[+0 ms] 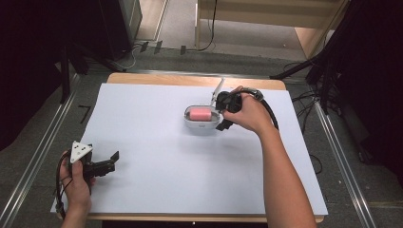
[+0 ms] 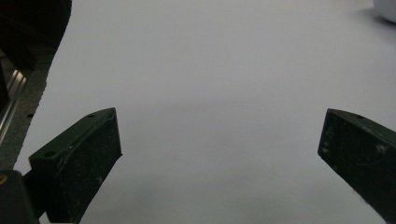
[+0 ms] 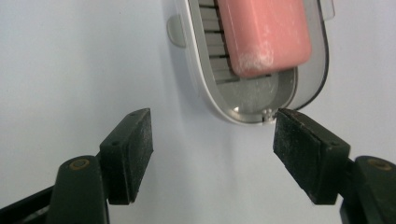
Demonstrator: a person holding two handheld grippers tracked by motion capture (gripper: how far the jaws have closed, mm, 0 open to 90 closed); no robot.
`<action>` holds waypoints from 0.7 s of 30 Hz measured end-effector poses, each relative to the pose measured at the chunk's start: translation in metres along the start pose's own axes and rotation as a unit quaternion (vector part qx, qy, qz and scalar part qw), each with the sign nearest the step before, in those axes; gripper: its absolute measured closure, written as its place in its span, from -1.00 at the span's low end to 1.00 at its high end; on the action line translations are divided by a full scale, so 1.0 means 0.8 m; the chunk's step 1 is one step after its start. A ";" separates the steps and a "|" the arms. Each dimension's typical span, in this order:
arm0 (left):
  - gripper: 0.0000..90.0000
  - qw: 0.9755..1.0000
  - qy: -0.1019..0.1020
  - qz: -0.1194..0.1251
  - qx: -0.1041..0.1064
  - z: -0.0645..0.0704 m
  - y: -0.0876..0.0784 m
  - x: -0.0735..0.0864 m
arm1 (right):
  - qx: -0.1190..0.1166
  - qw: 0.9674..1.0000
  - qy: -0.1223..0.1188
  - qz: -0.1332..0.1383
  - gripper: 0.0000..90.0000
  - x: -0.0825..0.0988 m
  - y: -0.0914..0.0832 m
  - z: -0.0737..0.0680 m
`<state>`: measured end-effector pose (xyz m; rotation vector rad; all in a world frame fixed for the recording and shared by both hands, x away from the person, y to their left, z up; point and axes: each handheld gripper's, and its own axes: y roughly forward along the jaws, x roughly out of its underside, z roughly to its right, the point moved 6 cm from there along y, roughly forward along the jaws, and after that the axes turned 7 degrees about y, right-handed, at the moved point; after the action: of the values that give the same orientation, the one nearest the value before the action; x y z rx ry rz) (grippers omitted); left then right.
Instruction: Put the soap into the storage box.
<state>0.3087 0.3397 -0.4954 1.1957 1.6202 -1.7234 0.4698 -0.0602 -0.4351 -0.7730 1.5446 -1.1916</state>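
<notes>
My right gripper [image 3: 212, 140] stands open at the near end of the soap dish [image 3: 205, 88], nothing between its jaws; one pad's tip meets the rim. The pink soap [image 3: 264, 32] lies inside, its far end cropped. My left gripper [image 2: 219, 154] stands open over bare white sheet [image 2: 210, 70].

My soap dish [image 1: 201, 124] sits on the white sheet, a little past the middle of the table and toward my right side. It is a pale grey, oval tray with rounded ends and a low rim, lying flat. Its floor is ribbed with narrow slats, seen in the right gripper view [image 3: 254, 105]. A clear lid [image 1: 217, 90] stands tilted up at the far right corner of the dish — hinged open. Inside lies a pink bar of soap [image 1: 201, 114], a rounded block resting flat on the slats — dusty white scuffs mark one end [image 3: 264, 30].
</notes>
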 end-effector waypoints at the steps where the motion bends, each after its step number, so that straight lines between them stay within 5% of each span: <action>1: -1.00 1.000 -0.001 0.001 0.000 0.000 0.000 0.000 | -0.001 1.000 0.004 -0.003 -0.35 0.006 0.000 -0.001; 21: -1.00 1.000 0.000 0.001 0.000 0.000 0.000 0.000 | 0.004 0.999 0.034 0.001 -0.43 0.054 0.003 -0.001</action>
<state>0.3088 0.3393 -0.4955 1.1984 1.6178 -1.7222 0.4564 -0.0983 -0.4517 -0.7330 1.5960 -1.2336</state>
